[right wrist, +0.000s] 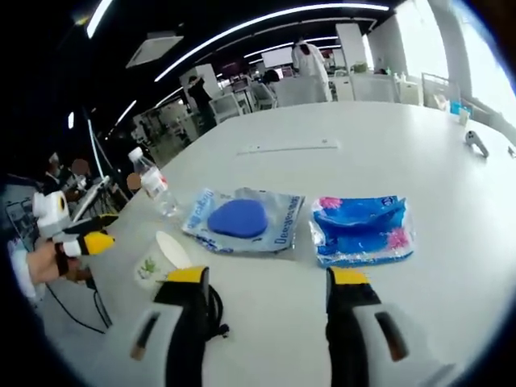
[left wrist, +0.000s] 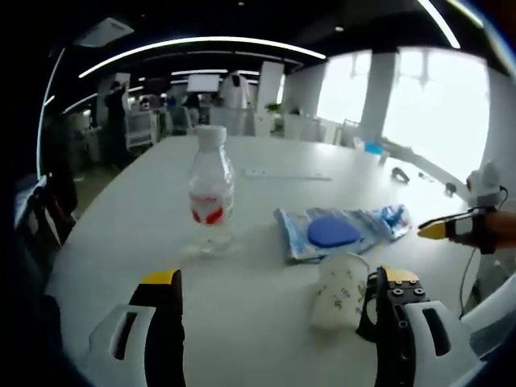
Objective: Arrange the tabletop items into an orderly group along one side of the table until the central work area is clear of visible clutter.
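A clear water bottle [left wrist: 211, 189] with a white cap and red label stands upright on the white table [left wrist: 129, 234]. Right of it lies a clear bag holding a blue pad [left wrist: 333, 233]. A white paper cup [left wrist: 339, 290] stands just inside my left gripper's [left wrist: 278, 294] right jaw; the jaws are wide apart and open. In the right gripper view, my right gripper [right wrist: 268, 282] is open over bare table, short of the clear bag [right wrist: 242, 218] and a blue packet [right wrist: 363, 230]. The cup [right wrist: 161, 258] and bottle [right wrist: 153, 184] stand to its left, beside the left gripper [right wrist: 85, 240].
A long thin strip [right wrist: 288, 147] lies farther back on the table, and a small dark object [right wrist: 476, 143] sits near the far right edge. The right gripper [left wrist: 451, 228] hovers at the table's right side. People and office desks are beyond the table.
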The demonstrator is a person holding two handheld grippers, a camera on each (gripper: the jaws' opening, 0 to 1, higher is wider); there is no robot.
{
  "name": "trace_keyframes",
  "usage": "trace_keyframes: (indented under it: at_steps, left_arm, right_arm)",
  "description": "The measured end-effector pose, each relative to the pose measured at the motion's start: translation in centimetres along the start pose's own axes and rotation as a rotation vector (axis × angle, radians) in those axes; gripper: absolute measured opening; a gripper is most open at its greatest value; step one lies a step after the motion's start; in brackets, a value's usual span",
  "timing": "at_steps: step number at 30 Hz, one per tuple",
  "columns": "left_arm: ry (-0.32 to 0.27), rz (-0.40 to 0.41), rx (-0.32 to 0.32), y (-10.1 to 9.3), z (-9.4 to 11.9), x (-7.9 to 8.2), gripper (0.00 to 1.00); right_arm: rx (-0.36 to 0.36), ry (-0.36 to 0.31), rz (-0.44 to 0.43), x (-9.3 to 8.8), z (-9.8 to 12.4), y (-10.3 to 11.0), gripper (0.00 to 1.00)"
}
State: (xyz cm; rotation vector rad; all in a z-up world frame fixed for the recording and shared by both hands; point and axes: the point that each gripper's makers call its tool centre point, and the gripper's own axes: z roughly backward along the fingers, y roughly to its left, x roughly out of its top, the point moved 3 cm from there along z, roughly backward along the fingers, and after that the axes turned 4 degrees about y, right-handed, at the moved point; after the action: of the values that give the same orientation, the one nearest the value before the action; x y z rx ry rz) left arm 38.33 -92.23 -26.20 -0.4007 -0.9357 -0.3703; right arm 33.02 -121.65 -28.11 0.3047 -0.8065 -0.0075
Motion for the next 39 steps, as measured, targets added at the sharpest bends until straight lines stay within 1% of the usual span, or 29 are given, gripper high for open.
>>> trace_keyframes:
  at_steps: [5,9,15,17,18,20,21,24,27,32,35,37,39]
  left_arm:
    - [-0.008,-0.002,-0.009,-0.1,0.2,-0.1,0.96]
    - [-0.003,-0.022,-0.028,-0.3,0.6,-0.7,0.96]
    - [-0.013,-0.02,-0.044,-0.3,1.3,-0.8,0.96]
    - [-0.013,-0.011,-0.061,-0.3,1.5,-1.0,0.96]
    - [-0.017,-0.007,-0.07,-0.4,1.7,-1.1,0.96]
    - [-0.029,-0.01,-0.078,-0.5,2.1,-1.2,0.96]
    - [-0.033,-0.009,-0.084,-0.5,2.2,-1.3,0.96]
    - [-0.041,0.002,-0.094,-0.4,2.6,-1.5,0.96]
    - [-0.038,0.014,-0.097,-0.3,3.0,-1.9,0.96]
    - [-0.062,0.028,-0.095,-0.2,3.7,-1.9,0.96]
    - [-0.069,0.028,-0.095,-0.1,4.0,-2.0,0.96]
    - [-0.067,0.037,-0.09,0.0,4.1,-2.3,0.96]
    - [-0.07,0.048,-0.09,0.3,4.2,-2.6,0.96]
  right_arm:
    - [0.016,-0.003,0.01,0.5,0.1,0.5,0.55]
    - [0.041,-0.001,0.025,0.8,-0.2,1.1,0.51]
    - [0.07,0.01,0.042,0.9,-0.7,2.3,0.51]
    - [0.1,0.016,0.039,0.9,-0.9,3.1,0.49]
    - [0.149,0.023,0.028,1.0,-1.0,3.9,0.45]
    - [0.215,0.04,0.046,1.1,-1.2,5.1,0.4]
    - [0.229,0.046,0.058,1.2,-1.3,5.5,0.39]
    - [0.248,0.054,0.091,1.8,-1.7,6.3,0.39]
    - [0.277,0.054,0.095,2.5,-2.1,7.1,0.39]
    - [0.317,0.066,0.1,3.0,-2.6,8.1,0.38]
    - [0.352,0.09,0.112,2.8,-3.0,9.0,0.36]
    - [0.38,0.113,0.125,2.4,-3.4,9.9,0.34]
    - [0.422,0.155,0.163,1.6,-3.9,10.9,0.34]
